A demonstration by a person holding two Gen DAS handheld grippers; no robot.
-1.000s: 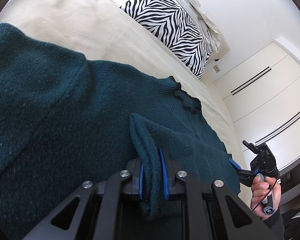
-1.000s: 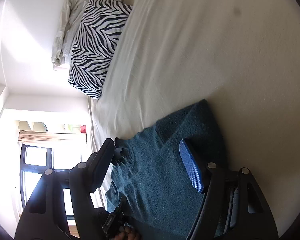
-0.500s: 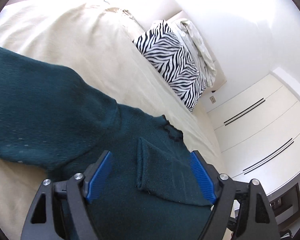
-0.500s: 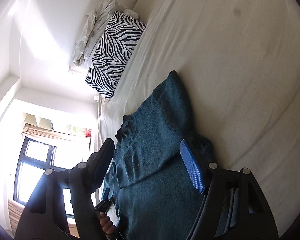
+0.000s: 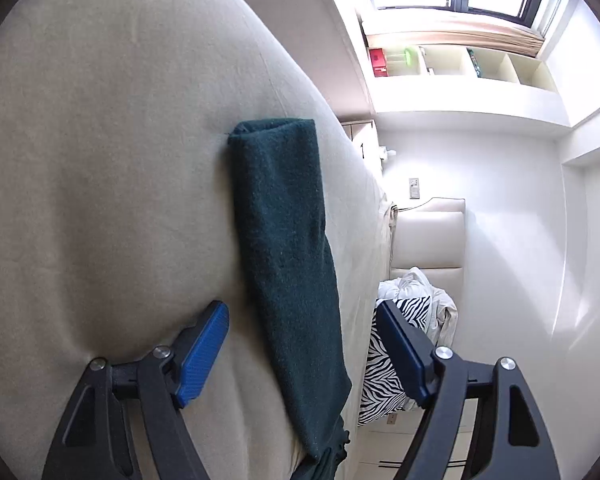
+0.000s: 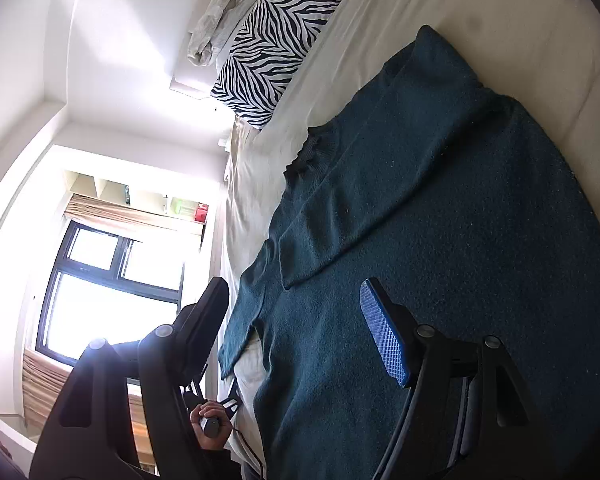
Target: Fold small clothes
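Note:
A dark teal sweater (image 6: 460, 240) lies flat on the cream bed (image 6: 520, 8). One sleeve (image 6: 360, 184) is folded across its body, below the collar (image 6: 304, 152). My right gripper (image 6: 296, 320) hovers open over the sweater's lower part with nothing between its fingers. In the left wrist view the other sleeve (image 5: 284, 240) lies stretched out straight on the sheet (image 5: 100, 200). My left gripper (image 5: 300, 348) stands wide, its jaws closing slightly. The sleeve runs between the blue pads (image 5: 204, 354), which do not touch it.
A zebra-print pillow (image 6: 276, 36) and crumpled white bedding (image 6: 220, 12) sit at the head of the bed by the padded headboard (image 5: 428, 236). A window (image 6: 100, 288) and wall shelves (image 5: 460, 64) lie beyond the bed's edge. A hand (image 6: 210, 424) holds the left gripper's handle.
My left gripper let go of the sleeve it was pinching, opened wide, then swung and rolled toward the other outstretched sleeve. The right gripper drew back, stayed open, and now sees more of the sweater.

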